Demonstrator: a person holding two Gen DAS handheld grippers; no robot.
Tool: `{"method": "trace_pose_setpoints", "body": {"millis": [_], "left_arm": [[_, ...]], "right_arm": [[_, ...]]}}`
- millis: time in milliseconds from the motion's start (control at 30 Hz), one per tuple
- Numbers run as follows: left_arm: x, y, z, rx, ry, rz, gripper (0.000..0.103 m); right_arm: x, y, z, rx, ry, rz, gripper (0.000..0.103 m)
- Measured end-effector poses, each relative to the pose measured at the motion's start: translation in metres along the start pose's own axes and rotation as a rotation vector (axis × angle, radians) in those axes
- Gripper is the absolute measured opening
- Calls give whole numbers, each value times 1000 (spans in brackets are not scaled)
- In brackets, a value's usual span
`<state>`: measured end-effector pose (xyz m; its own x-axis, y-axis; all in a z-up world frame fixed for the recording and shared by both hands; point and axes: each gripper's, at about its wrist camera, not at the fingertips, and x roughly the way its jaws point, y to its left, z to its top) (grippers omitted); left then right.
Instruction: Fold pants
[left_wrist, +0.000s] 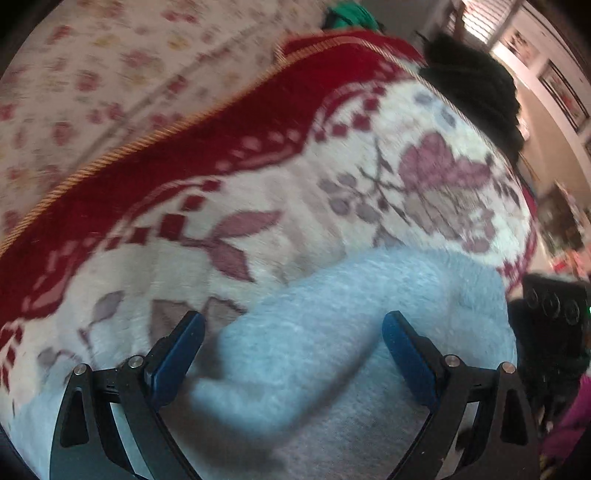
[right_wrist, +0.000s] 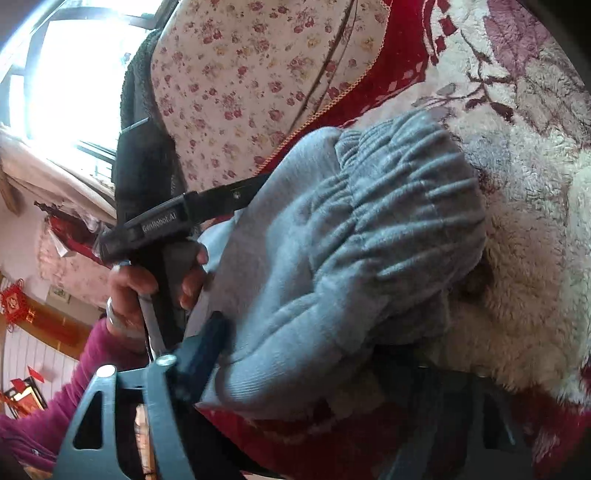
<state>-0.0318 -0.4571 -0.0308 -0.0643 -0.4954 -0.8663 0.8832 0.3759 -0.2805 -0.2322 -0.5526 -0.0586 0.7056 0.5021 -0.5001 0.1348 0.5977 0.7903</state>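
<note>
Grey fleece pants (left_wrist: 332, 332) are lying bunched on a red and cream flowered blanket (left_wrist: 229, 177), filling the lower middle of the left wrist view. In the right wrist view their gathered waistband (right_wrist: 399, 206) is sitting at the centre of the frame.

The left tongs (left_wrist: 293, 325) are standing wide open over the fabric, with nothing between the blue fingers (left_wrist: 177, 354). The right tongs (right_wrist: 295, 369) are reaching in at the bottom of their view; one blue finger is touching the fabric, the other is hidden in shadow, so I cannot tell whether they are gripping. The left hand (right_wrist: 155, 291) is showing at the left of that frame, holding its tool's handle.

Risks, as I am judging them: the thick fleece is looking springy, so a shallow pinch may be catching only the top layer and letting the fold slide open. The plush blanket may be getting nipped along with the pants and dragged up. With the legs bunched, any fold made now may be coming out lopsided.
</note>
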Motion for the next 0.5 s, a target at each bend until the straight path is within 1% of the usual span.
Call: {"method": "trace_pose_setpoints", "body": {"millis": [33, 100, 167, 200, 267, 300, 367, 400, 467, 500], "left_arm": [[3, 1, 2, 10, 17, -16, 97], [9, 4, 5, 23, 51, -69, 97], [17, 6, 7, 30, 90, -127, 97], [20, 7, 8, 37, 105, -139, 96], [24, 3, 8, 76, 127, -155, 83], [24, -1, 7, 105, 118, -152, 80], [21, -5, 6, 132, 108, -153, 65], [20, -5, 5, 137, 99, -150, 62], [16, -5, 4, 138, 84, -154, 47], [13, -6, 3, 143, 72, -155, 42]], "right_arm": [[0, -2, 1, 10, 0, 10, 71], [0, -6, 3, 25, 2, 21, 65], [0, -6, 3, 20, 3, 24, 62], [1, -4, 3, 10, 3, 22, 60], [2, -2, 3, -7, 3, 18, 56], [3, 0, 3, -15, 2, 15, 54], [2, 3, 4, -35, -1, 9, 50], [3, 7, 5, -48, -2, 7, 47], [2, 12, 8, -74, -11, 6, 44], [1, 16, 9, -93, -15, 5, 42]]}}
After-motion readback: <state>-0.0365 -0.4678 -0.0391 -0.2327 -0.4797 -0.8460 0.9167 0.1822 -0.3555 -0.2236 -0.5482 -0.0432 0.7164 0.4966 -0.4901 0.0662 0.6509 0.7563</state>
